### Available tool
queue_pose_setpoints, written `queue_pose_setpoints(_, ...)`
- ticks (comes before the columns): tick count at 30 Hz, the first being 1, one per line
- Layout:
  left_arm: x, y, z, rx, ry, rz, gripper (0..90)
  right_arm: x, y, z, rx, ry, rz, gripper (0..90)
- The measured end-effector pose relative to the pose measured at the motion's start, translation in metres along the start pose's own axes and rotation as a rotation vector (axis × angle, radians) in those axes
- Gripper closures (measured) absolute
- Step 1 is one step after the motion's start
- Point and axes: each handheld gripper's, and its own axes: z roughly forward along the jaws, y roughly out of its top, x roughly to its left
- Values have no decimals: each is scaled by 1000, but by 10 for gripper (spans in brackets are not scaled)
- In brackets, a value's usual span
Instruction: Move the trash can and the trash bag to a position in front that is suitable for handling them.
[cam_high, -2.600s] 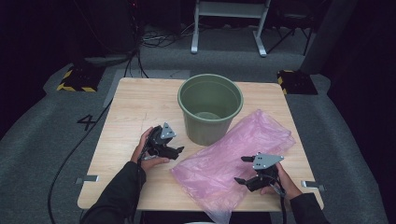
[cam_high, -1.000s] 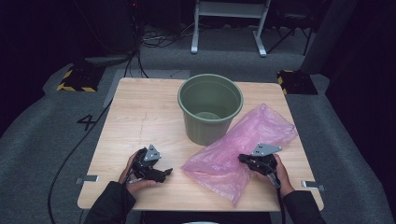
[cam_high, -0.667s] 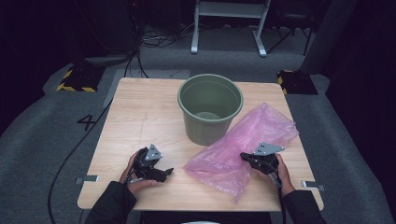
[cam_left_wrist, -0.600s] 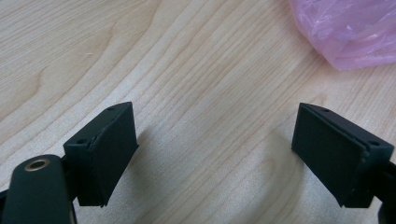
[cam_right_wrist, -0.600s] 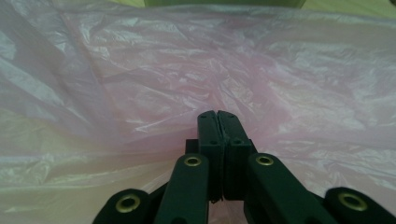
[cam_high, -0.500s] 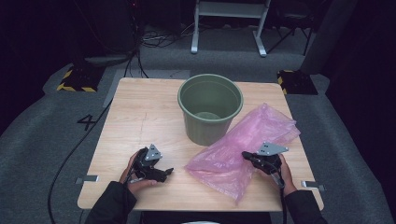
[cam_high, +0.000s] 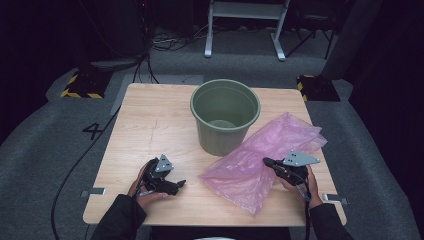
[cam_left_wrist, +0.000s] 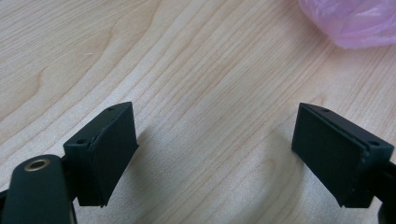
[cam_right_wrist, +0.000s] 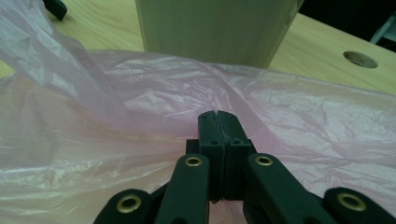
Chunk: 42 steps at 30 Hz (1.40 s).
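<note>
Low at the near edge of the tabletop (cam_high: 150, 115), the left gripper (cam_high: 181, 184) lies level in the person's hand, pointing right toward the bag (cam_high: 260, 160), its jaws wide apart over bare wood with nothing between them. Across from it, the right gripper (cam_high: 267, 162) points left, held just above the surface, its jaws having just closed tight together on a fold of the pink bag. That bag sprawls crumpled at the right, its far edge against the green bucket (cam_high: 225, 117).
</note>
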Motion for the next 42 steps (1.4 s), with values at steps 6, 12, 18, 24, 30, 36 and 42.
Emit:
queue_pose_setpoints(6,0,0,0,0,-1,0,136,1,2,-2,-9,-3,-7,899)
queue_pose_setpoints(12,0,0,0,0,-2,2,136,1,3,1,-6,2,-5,896)
queue_pose_setpoints(18,0,0,0,0,-2,2,136,1,-3,4,35,20,-5,842)
queue_pose_setpoints(24,0,0,0,0,-2,2,135,1,-9,9,115,50,0,577)
queue_pose_setpoints(30,0,0,0,0,-4,3,135,3,-10,12,180,24,0,170)
queue_pose_setpoints(36,0,0,0,-1,-4,3,136,2,-20,22,261,64,39,153)
queue_pose_setpoints(42,0,0,0,-1,-4,3,136,-1,-22,23,254,92,70,143)
